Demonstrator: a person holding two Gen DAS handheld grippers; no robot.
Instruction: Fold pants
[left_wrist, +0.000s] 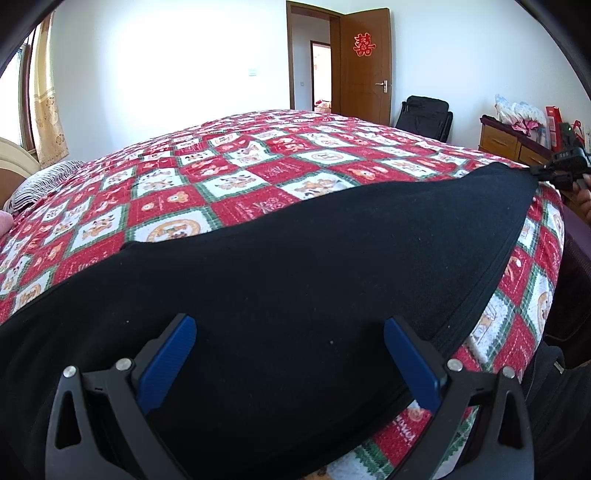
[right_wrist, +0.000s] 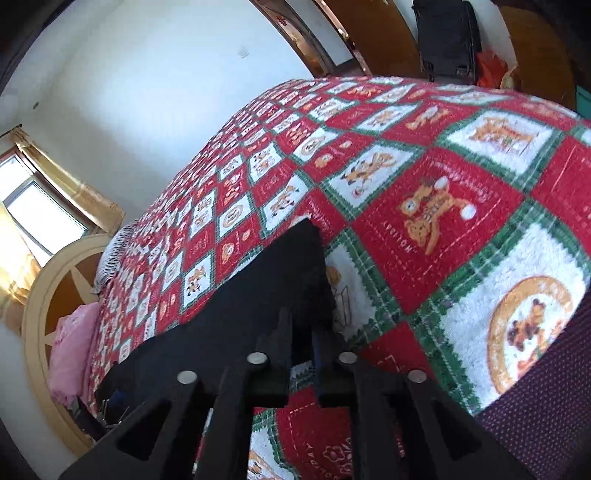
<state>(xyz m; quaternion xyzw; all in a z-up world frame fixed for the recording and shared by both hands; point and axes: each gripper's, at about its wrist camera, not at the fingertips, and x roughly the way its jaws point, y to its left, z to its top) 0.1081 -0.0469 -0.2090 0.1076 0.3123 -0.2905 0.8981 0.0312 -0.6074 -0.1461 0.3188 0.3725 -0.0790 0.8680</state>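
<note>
Black pants (left_wrist: 295, 266) lie spread on a bed with a red, white and green checked quilt (left_wrist: 229, 173). My left gripper (left_wrist: 288, 332) is open, its blue fingers (left_wrist: 173, 354) standing wide apart over the near part of the pants. My right gripper (right_wrist: 301, 325) is shut on a corner of the pants (right_wrist: 280, 280) near the bed's edge. The right gripper also shows in the left wrist view (left_wrist: 565, 170) at the far right, pinching the stretched corner.
A striped pillow (left_wrist: 40, 184) and a pink cloth (right_wrist: 70, 350) lie by the headboard (right_wrist: 40, 302). A brown door (left_wrist: 364, 62), a black bag (left_wrist: 424, 114) and a wooden dresser (left_wrist: 509, 144) stand beyond the bed. A dark dotted cloth (right_wrist: 546, 413) hangs at the bed's side.
</note>
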